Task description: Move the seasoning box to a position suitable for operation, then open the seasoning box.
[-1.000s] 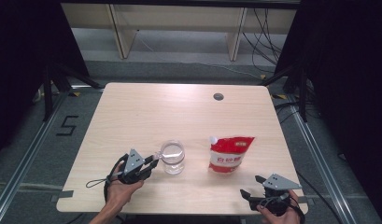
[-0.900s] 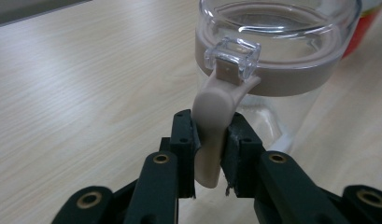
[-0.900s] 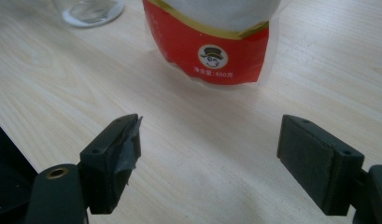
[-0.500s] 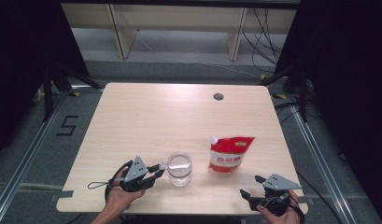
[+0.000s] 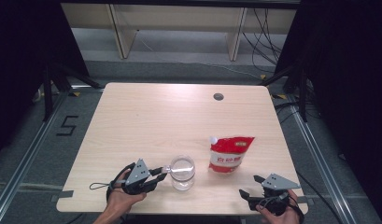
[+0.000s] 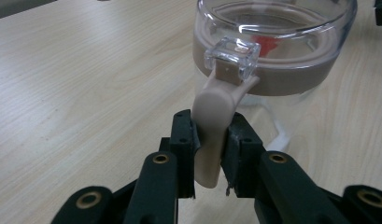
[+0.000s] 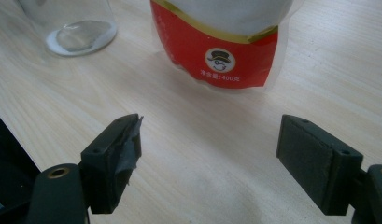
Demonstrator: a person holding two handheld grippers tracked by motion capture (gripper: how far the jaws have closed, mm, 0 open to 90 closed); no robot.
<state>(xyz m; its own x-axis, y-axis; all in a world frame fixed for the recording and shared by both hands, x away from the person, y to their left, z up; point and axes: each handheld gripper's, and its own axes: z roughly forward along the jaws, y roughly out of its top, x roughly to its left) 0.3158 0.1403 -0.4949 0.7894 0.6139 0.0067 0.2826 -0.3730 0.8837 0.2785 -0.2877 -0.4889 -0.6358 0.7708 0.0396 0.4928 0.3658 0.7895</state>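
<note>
My left gripper (image 6: 209, 154) is clamped on the beige handle (image 6: 212, 123) of the clear jar (image 5: 182, 171); its pads squeeze that tab from both sides, and the jar stands upright on the table (image 5: 146, 121) close to the near edge, just beyond my left hand (image 5: 121, 198); seen from above, the left gripper (image 5: 161, 171) meets the jar at its rim. The jar's mouth looks uncovered and I see no white filling inside it, so I judge that nothing has been poured yet; what the brownish band under the rim is I cannot tell.

My right gripper (image 7: 209, 154) is spread wide with nothing between the jaws; it waits low over the near right corner, held in my right hand (image 5: 277, 212), and it faces the red pouch (image 7: 216, 42); the pouch is near but not touched.

Farther out, that red pouch (image 5: 229, 154) stands to the right of the jar, apart from it, with its white cap (image 5: 213, 139) at the top left corner; the cap looks in place.

So, as I read it: the jar is secured and steadied, which is the first part done; left to do are taking up the pouch, opening its spout, and pouring into the jar; beyond these two things the wood is bare up to the small dark grommet (image 5: 218, 96) near the far edge.
</note>
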